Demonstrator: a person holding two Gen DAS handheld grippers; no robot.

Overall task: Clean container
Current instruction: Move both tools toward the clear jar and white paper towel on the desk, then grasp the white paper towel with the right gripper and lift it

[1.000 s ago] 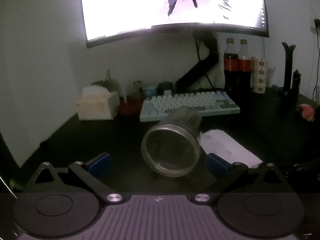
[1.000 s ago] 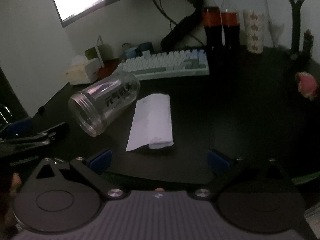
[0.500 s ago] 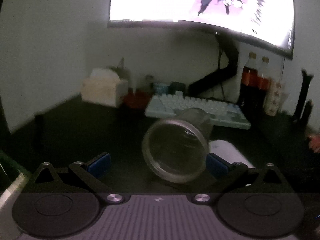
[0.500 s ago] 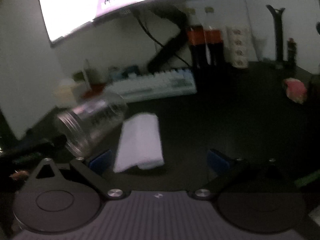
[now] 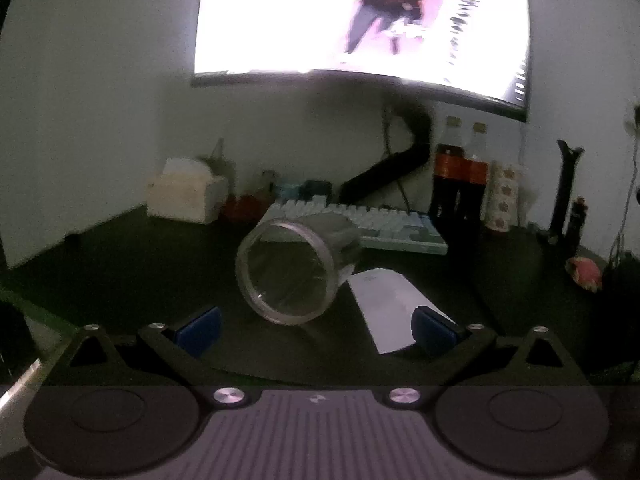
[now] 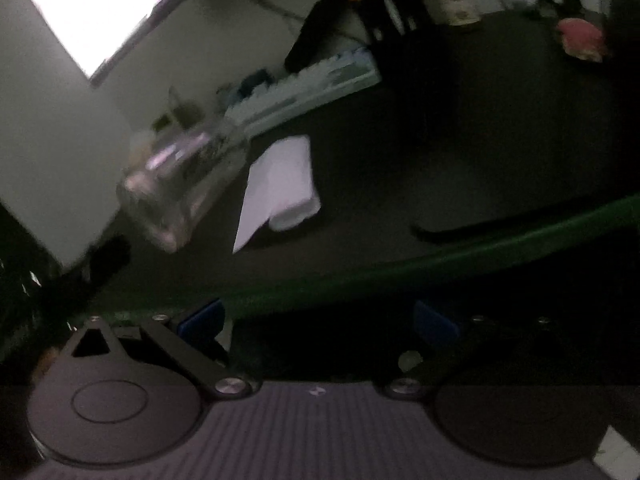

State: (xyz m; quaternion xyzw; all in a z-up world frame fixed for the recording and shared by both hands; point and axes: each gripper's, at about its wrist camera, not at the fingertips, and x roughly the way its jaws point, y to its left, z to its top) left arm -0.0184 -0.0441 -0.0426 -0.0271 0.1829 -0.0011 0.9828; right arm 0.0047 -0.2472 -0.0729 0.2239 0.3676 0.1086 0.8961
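Container (image 5: 288, 270): clear jar lying on its side on the dark desk (image 5: 120, 264), open mouth turned toward the left wrist camera; in the right wrist view it shows as a blurred clear shape (image 6: 180, 188) at the left.
Left gripper (image 5: 316, 326): jaws spread wide, blue pads (image 5: 198, 326) on either side — nothing held; the container lies just ahead of the gap, apart from both pads.
Right gripper (image 6: 318, 320): jaws wide apart and empty, hanging near the desk's front edge, well back from the container; view tilted and blurred.
Folded paper (image 5: 394, 304): white, flat on the desk just right of the container; its near corner sits by the left gripper's right pad.
Keyboard (image 5: 384, 226): pale keys, behind the container.
Monitor (image 5: 360, 20): lit, above the keyboard.
Bottles (image 5: 460, 184): two dark ones with red labels — right of the keyboard.
Tissue box (image 5: 186, 196): pale, at the back left.
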